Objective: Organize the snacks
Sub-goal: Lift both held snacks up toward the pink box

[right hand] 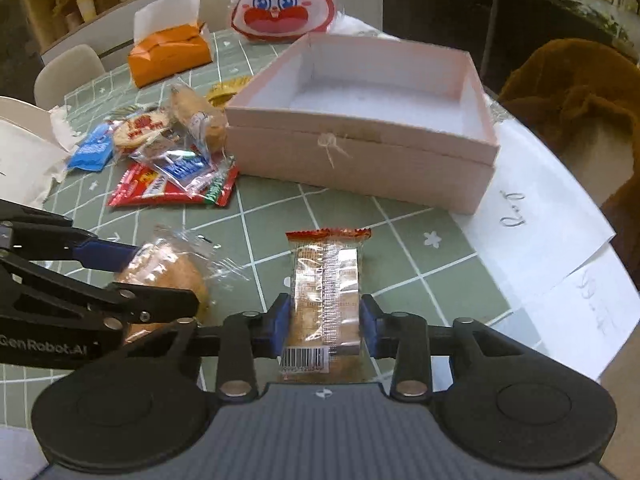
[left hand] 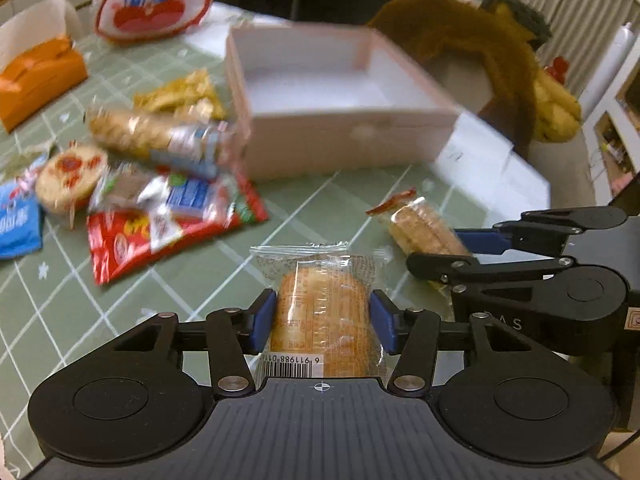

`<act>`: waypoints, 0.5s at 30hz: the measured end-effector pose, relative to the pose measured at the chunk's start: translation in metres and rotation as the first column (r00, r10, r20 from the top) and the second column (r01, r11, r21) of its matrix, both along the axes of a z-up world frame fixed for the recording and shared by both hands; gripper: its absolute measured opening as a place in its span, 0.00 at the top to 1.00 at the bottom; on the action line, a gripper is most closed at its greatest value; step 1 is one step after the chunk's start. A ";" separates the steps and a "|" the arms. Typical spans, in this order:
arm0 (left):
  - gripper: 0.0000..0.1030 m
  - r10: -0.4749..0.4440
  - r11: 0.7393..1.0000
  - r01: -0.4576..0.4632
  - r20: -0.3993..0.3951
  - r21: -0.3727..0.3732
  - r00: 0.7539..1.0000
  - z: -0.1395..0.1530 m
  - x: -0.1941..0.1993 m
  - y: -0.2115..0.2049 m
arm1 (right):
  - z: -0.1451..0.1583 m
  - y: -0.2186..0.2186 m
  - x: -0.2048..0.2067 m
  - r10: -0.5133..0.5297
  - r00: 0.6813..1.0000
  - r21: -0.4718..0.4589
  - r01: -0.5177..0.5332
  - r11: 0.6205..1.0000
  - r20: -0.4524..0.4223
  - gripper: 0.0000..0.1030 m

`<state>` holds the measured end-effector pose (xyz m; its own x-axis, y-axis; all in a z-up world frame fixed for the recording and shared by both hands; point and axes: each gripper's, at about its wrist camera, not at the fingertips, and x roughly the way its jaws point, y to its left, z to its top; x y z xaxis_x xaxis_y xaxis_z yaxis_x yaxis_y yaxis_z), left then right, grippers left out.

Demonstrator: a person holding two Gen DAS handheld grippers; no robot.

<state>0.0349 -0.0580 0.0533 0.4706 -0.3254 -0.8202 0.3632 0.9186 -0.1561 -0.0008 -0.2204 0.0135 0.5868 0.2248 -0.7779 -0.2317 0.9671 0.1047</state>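
My left gripper is shut on a round bun in a clear wrapper, held over the green checked tablecloth. It also shows in the right wrist view with the left gripper around it. My right gripper is shut on a rectangular cracker pack with a red top edge; that pack shows in the left wrist view beside the right gripper. An open, empty pink box stands ahead, also in the left wrist view.
A pile of several snack packets lies left of the box, also in the left wrist view. An orange tissue box and a rabbit bag stand behind. White papers lie by the table's right edge. A brown-draped chair is beyond it.
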 end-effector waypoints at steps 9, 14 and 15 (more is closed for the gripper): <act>0.45 -0.004 0.991 0.035 0.235 -0.130 0.972 0.118 0.030 -0.005 | 0.117 -0.036 0.024 -0.075 0.973 0.101 0.054 0.993 0.219 0.67; 0.45 -0.002 0.985 0.052 0.296 -0.163 0.955 0.159 0.080 -0.008 | 0.171 -0.040 0.072 -0.117 0.951 0.099 0.092 0.991 0.285 0.67; 0.45 0.008 0.986 0.043 0.295 -0.164 0.956 0.158 0.092 -0.008 | 0.175 -0.041 0.084 -0.132 0.953 0.101 0.108 0.989 0.274 0.67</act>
<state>0.1265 -0.0664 0.2111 0.6751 -0.4559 -0.5800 0.4319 0.8816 -0.1903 0.0834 -0.2617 0.1881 0.8044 0.1968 -0.5605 -0.1462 0.9801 0.1342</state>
